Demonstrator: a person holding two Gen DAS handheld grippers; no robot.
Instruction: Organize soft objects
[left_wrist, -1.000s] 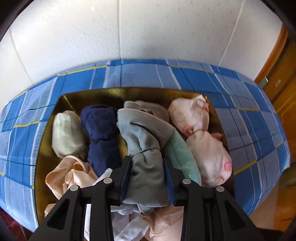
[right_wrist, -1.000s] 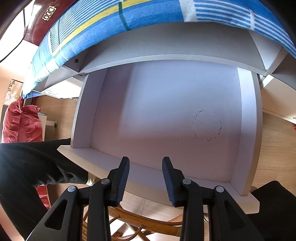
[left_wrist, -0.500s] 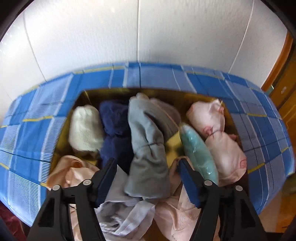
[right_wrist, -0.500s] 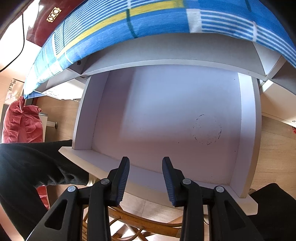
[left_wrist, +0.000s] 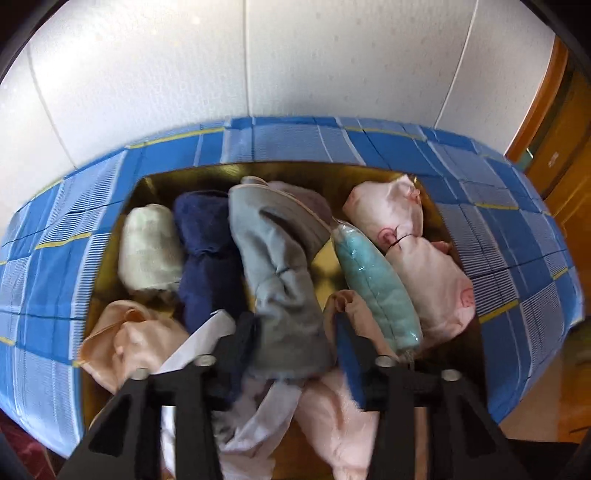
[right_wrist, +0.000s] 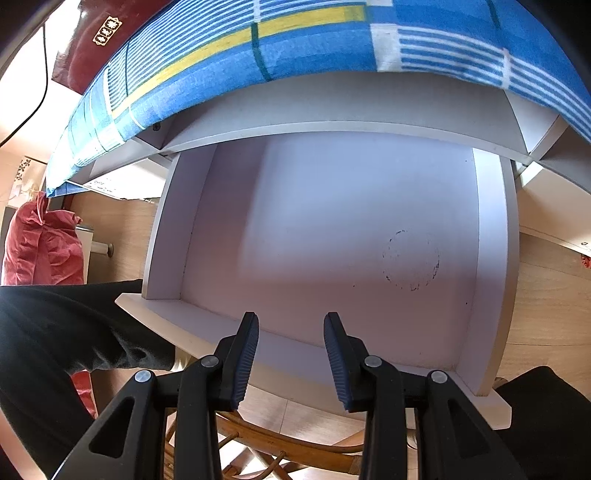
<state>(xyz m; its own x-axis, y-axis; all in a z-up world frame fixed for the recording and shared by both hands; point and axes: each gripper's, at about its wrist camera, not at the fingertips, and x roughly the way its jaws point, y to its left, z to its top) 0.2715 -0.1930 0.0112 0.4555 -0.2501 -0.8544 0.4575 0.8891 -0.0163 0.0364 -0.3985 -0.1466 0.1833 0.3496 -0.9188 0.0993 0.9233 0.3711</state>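
A gold box (left_wrist: 369, 173) on the blue checked cloth (left_wrist: 55, 280) holds rolled soft items. From left to right these are a pale green roll (left_wrist: 147, 247), a navy roll (left_wrist: 203, 236), a grey roll (left_wrist: 273, 258), a teal packet (left_wrist: 373, 284) and pink pieces (left_wrist: 436, 288). My left gripper (left_wrist: 293, 321) straddles the near end of the grey roll. Its jaws are closing, with a thin gap at the right pad. Loose peach cloth (left_wrist: 125, 339) and pale cloth (left_wrist: 258, 417) lie under it. My right gripper (right_wrist: 291, 321) hangs open and empty over a white drawer (right_wrist: 351, 240).
The pulled-out drawer has a bare bottom with a faint ring mark (right_wrist: 410, 258). The checked cloth (right_wrist: 295, 40) hangs over the edge above it. A person's dark sleeve (right_wrist: 55, 325) lies at the left, a red bag (right_wrist: 40, 243) behind it, and a wooden chair (right_wrist: 295, 443) below.
My left jaws let go of the grey roll, spread wide, then came partly back in. The roll lies in the box. The right gripper has not moved.
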